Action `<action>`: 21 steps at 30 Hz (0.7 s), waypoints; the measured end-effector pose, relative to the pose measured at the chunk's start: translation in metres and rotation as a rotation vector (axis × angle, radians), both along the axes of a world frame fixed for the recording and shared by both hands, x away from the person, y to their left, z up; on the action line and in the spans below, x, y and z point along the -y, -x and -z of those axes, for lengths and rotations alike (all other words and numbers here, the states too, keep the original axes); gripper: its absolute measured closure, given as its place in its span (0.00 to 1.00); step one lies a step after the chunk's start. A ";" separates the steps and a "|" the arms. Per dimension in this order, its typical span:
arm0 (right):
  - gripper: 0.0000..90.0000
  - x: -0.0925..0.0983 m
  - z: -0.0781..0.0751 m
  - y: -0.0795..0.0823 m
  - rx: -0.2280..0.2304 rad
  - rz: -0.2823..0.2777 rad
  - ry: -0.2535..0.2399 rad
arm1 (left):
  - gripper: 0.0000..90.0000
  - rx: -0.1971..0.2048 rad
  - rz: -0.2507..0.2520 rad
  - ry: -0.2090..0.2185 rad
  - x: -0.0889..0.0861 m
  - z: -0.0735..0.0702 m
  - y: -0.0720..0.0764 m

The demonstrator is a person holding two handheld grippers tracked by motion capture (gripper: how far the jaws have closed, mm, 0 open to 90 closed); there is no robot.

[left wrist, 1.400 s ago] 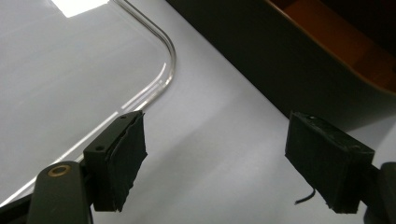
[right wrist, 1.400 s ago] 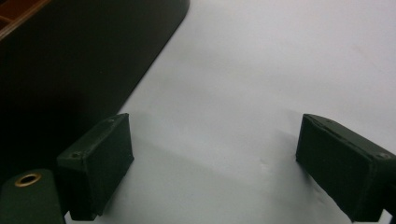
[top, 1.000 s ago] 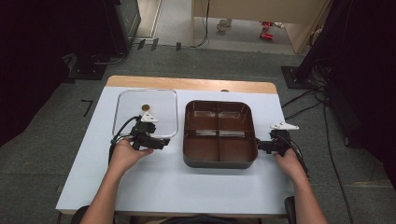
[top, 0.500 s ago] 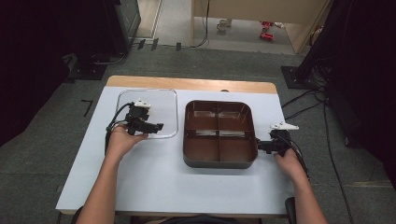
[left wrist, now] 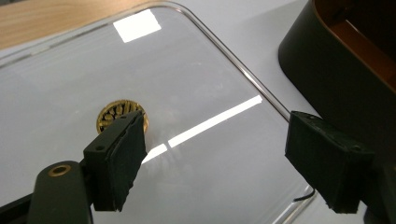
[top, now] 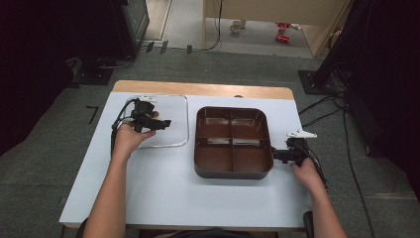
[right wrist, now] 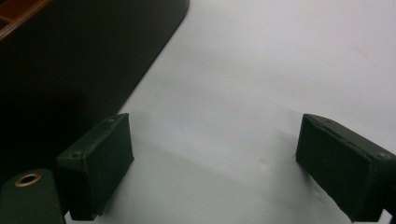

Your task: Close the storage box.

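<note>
In the high view the clear, flat, round-cornered plastic lid [top: 163, 121] lies on the pale table [top: 163, 198] at centre-left of the frame, just beside the dark brown four-compartment plastic tray [top: 233, 141], which sits at the centre. The left gripper [top: 166, 123] hovers over the lid, and its jaws have just been opening: in the left gripper view the left gripper [left wrist: 215, 154] stands wide apart with nothing between its pads but the transparent sheet below and the small round gold sticker [left wrist: 121, 116] on it. The right gripper [top: 275, 155], at the right of the high view, waits at the tray's right wall; in the right gripper view the right gripper [right wrist: 215, 163] is likewise released, bare table between the pads and the tray's dark wall [right wrist: 70, 70] at upper left. The step in hand looks like taking up the lid to cover the tray. To do it well, I would carry the left jaws to the lid's raised rim (the flat middle offers nothing to pinch), straddle the edge, clench firmly, then lift level so the thin sheet does not flex or slip, while the right gripper steadies the tray against sliding.
</note>
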State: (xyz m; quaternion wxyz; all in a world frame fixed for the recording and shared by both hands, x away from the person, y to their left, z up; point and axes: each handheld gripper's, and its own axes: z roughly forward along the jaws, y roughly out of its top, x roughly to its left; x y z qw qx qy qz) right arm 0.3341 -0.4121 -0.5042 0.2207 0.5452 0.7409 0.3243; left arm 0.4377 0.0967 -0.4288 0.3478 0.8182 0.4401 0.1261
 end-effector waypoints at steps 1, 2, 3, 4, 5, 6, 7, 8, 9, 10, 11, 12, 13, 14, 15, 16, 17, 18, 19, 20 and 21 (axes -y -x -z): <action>0.12 0.000 0.000 0.000 0.000 0.000 0.000 | 0.22 0.000 0.000 0.000 0.000 0.000 0.000; 0.12 0.000 0.000 0.000 0.001 0.000 0.001 | 0.22 0.003 -0.002 0.004 -0.001 0.001 -0.005; 0.12 0.000 0.000 0.000 0.001 0.000 0.001 | 0.21 0.003 -0.002 0.004 -0.001 0.001 -0.005; 0.11 0.000 0.000 0.000 0.001 0.000 0.003 | 0.19 -0.002 -0.020 -0.005 -0.002 0.004 -0.010; 0.11 0.000 0.000 0.000 0.000 0.001 0.001 | 0.19 -0.004 -0.023 -0.004 -0.003 0.005 -0.013; 0.11 0.000 0.000 0.000 0.001 0.001 0.001 | 0.19 -0.001 -0.022 -0.005 -0.005 0.006 -0.014; 0.11 0.000 0.000 0.000 0.001 0.001 0.001 | 0.19 -0.001 -0.022 -0.005 -0.005 0.006 -0.014; 0.11 0.000 0.000 0.000 0.001 0.000 0.002 | 0.19 0.006 -0.025 -0.013 -0.005 0.007 -0.016; 0.11 0.000 0.000 0.000 0.000 0.001 0.002 | 0.19 0.013 -0.035 -0.027 -0.007 0.008 -0.019; 0.11 0.000 0.000 0.000 0.000 0.000 0.002 | 0.20 0.019 -0.040 -0.025 -0.008 0.009 -0.021; 0.11 0.000 0.000 0.000 0.000 0.000 0.002 | 0.20 0.019 -0.040 -0.025 -0.008 0.009 -0.021; 0.11 0.000 0.000 0.000 0.000 0.000 0.001 | 0.21 0.025 -0.047 -0.012 -0.010 0.010 -0.023; 0.11 0.000 0.000 0.000 0.001 0.001 0.000 | 0.23 0.034 -0.053 -0.007 -0.011 0.012 -0.024; 0.11 0.000 0.000 0.000 0.000 0.001 0.000 | 0.26 0.038 -0.056 -0.011 -0.013 0.015 -0.026; 0.11 0.000 0.000 0.000 0.001 0.001 0.000 | 0.27 0.030 -0.066 -0.013 -0.014 0.018 -0.028; 0.11 0.000 0.000 0.000 0.001 0.001 0.000 | 0.27 0.021 -0.069 -0.005 -0.016 0.021 -0.030; 0.11 0.000 0.000 0.000 0.001 0.001 0.000 | 0.28 0.018 -0.070 0.001 -0.018 0.023 -0.031; 0.11 0.000 0.000 0.000 0.000 0.001 0.000 | 0.30 0.018 -0.070 0.001 -0.018 0.023 -0.031; 0.11 0.000 0.000 0.000 0.000 0.001 0.000 | 0.30 0.023 -0.075 -0.007 -0.019 0.026 -0.033; 0.11 0.000 0.000 0.000 0.000 0.001 0.000 | 0.35 0.038 -0.082 -0.020 -0.020 0.030 -0.035; 0.11 0.000 0.000 0.000 0.000 0.001 0.000 | 0.38 0.038 -0.082 -0.020 -0.020 0.030 -0.035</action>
